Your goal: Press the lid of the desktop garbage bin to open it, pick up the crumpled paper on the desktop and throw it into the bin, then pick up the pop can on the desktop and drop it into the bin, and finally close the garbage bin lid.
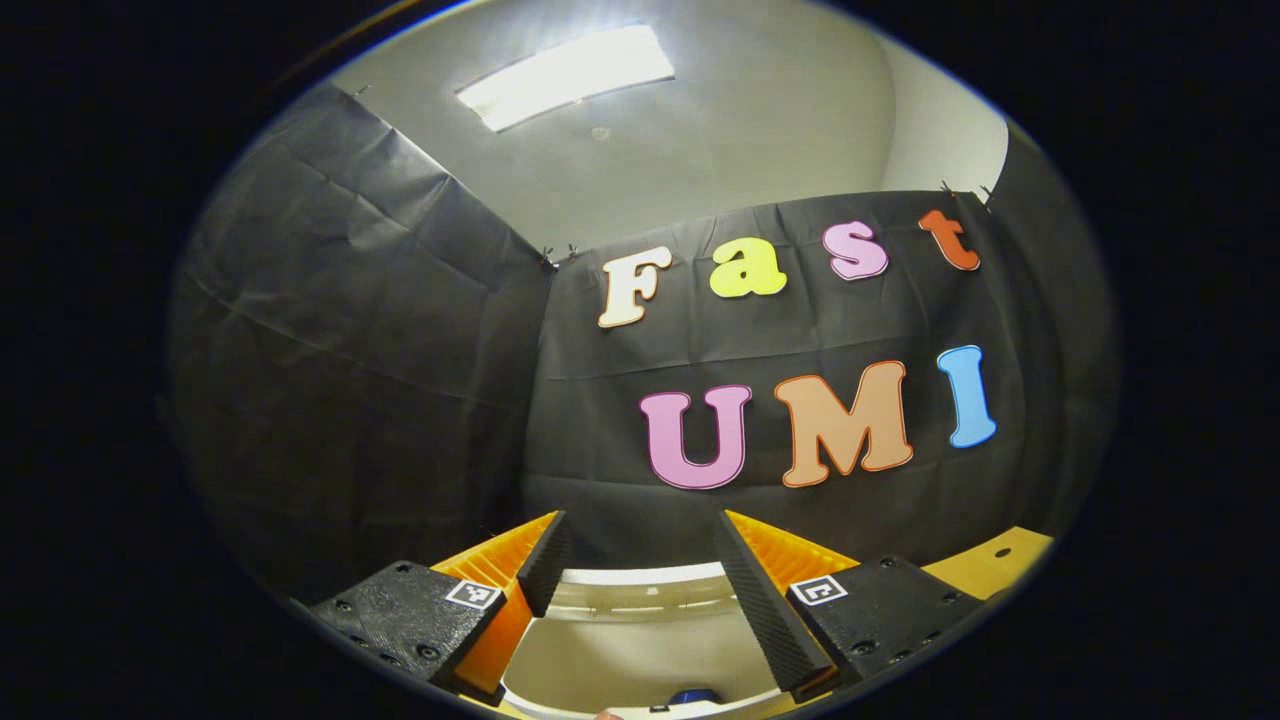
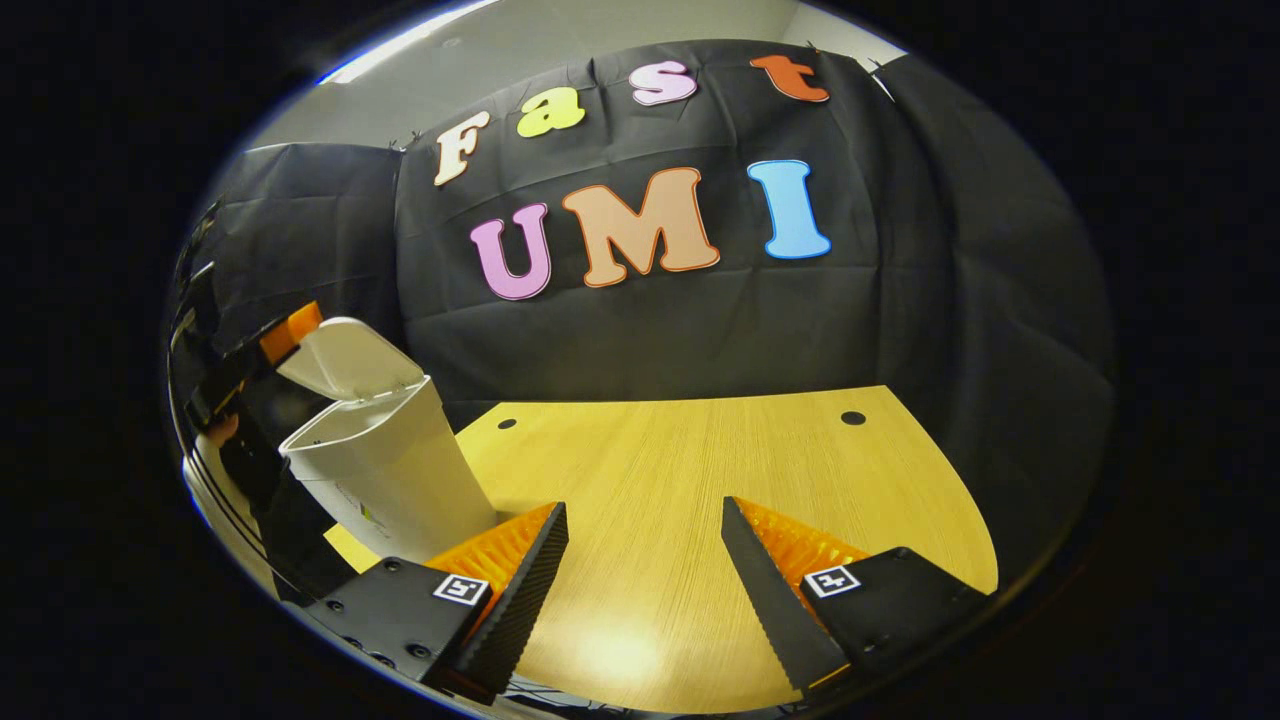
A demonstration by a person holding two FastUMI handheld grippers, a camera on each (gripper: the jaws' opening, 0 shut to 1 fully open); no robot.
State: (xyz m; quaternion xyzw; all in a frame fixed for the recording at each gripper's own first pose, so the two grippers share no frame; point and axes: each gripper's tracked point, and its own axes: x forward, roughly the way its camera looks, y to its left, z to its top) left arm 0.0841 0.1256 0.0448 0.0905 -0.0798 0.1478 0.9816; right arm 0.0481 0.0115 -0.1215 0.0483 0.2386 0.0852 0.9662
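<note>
- Left claw (image 1: 640,580) hangs spread over the open bin (image 2: 385,480); something blue lies inside.
- Right claw (image 2: 645,580) spread, empty — above the bare surface (image 2: 700,450).
- Lid (image 2: 345,358) upright — closing it seems next.

In the right gripper view, the bin (image 2: 385,465) is set on the left of the table (image 2: 700,470), its lid (image 2: 350,358) raised. In the left gripper view, the bin's opening (image 1: 640,640) is seen directly below.
</note>
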